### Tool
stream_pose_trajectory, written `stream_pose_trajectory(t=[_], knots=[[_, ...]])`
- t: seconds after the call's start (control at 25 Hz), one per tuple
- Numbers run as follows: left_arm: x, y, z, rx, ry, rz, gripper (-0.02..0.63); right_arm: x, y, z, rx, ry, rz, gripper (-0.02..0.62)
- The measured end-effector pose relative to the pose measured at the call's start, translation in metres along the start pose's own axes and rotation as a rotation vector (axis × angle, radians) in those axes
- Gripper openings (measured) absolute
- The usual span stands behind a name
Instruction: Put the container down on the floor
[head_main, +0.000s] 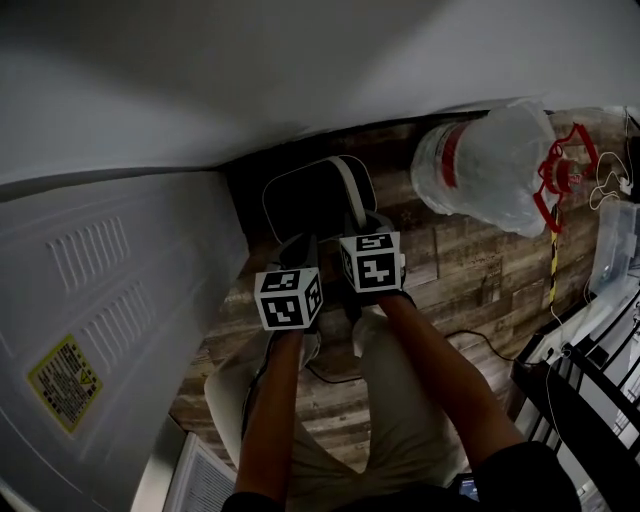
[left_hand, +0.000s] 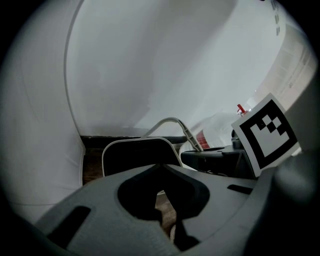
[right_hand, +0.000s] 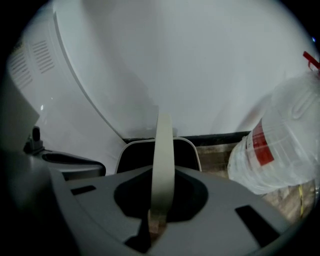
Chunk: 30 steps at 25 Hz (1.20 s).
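Looks like a back corner of a home, a kitchen or utility nook. Wood-plank floor underfoot, a plain white wall with a dark baseboard along its foot. On the left is the white rear panel of a big appliance, with vent slots and a yellow warning label. A large water bottle in clear wrap lies on the planks, a loose cable trails past, and a black wire rack is at the right edge.

Cannot read the yellow label at lower left of the head view, too small; loses the near rim of the container behind the left gripper and right gripper at centre; crops the water bottle at the right edge of the right gripper view.
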<state>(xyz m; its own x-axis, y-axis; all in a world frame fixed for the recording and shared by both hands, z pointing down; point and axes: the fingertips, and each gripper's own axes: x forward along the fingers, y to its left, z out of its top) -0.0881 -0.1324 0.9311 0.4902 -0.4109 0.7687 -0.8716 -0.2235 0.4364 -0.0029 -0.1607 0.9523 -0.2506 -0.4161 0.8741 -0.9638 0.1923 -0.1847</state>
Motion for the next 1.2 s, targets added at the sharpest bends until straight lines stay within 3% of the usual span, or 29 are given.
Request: stream_pose_trajectory(t=[0.84, 1.2], knots=[[0.045, -0.029, -0.007, 0.046, 0.046, -0.059, 0.018, 0.02, -0.063, -0.015, 0.054, 0.032, -0.082, 0.031], [0.064, -0.036, -0.019, 0.034, 0.069, -0.084, 0.018, 0.033, -0.082, -0.024, 0.078, 0.048, -0.077, 0.031]])
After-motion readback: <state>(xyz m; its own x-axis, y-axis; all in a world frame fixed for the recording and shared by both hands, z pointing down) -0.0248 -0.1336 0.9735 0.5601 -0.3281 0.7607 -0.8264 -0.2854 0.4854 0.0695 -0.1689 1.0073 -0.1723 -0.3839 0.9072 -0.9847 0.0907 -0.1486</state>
